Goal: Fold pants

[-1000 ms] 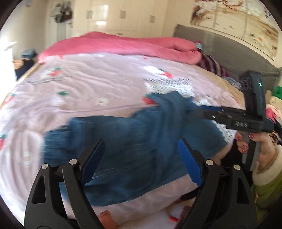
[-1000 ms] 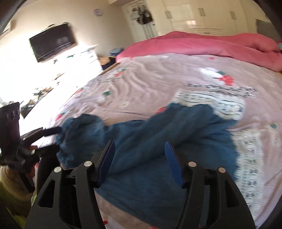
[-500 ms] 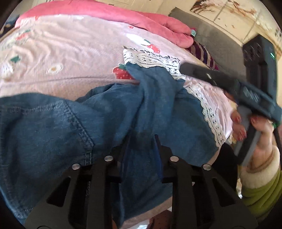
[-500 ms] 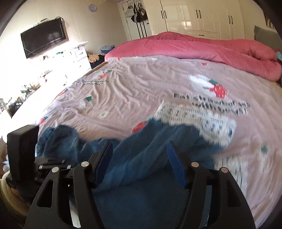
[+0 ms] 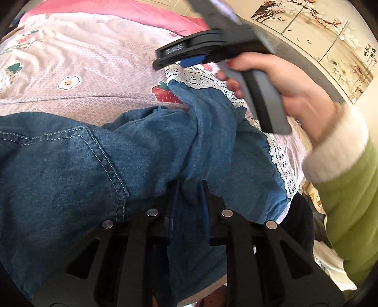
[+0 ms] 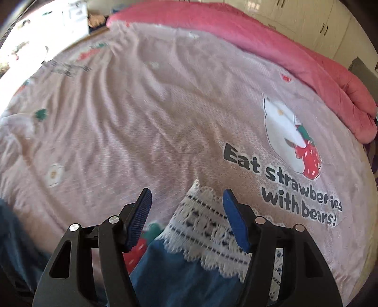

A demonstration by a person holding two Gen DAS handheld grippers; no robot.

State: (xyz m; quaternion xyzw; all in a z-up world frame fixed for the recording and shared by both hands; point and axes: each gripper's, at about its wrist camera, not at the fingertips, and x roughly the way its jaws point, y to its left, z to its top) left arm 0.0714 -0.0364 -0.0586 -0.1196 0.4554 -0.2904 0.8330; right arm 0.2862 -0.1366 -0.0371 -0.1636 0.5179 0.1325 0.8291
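Blue denim pants (image 5: 70, 165) lie crumpled on the near part of a pink bedspread (image 5: 94, 70). My left gripper (image 5: 189, 186) is closing its jaws on a raised fold of the denim, and the pads press the cloth. My right gripper (image 6: 186, 200) hovers above the far corner of the pants (image 6: 179, 271) and a white lace strip (image 6: 205, 226). Its jaws are closing, with nothing between the blue pads. In the left wrist view the right gripper (image 5: 165, 59) is held high by a hand (image 5: 295, 89).
A rolled pink duvet (image 6: 259, 35) lies along the far side of the bed. The sheet carries printed words and a strawberry bear (image 6: 290, 139). A green sleeve with a white cuff (image 5: 349, 189) is at the right. Wardrobe doors (image 6: 319, 19) stand behind.
My left gripper dropped onto the pants and shut on a fold of denim. My right gripper swung away over the bed toward the far corner of the pants, and its jaws narrowed a little.
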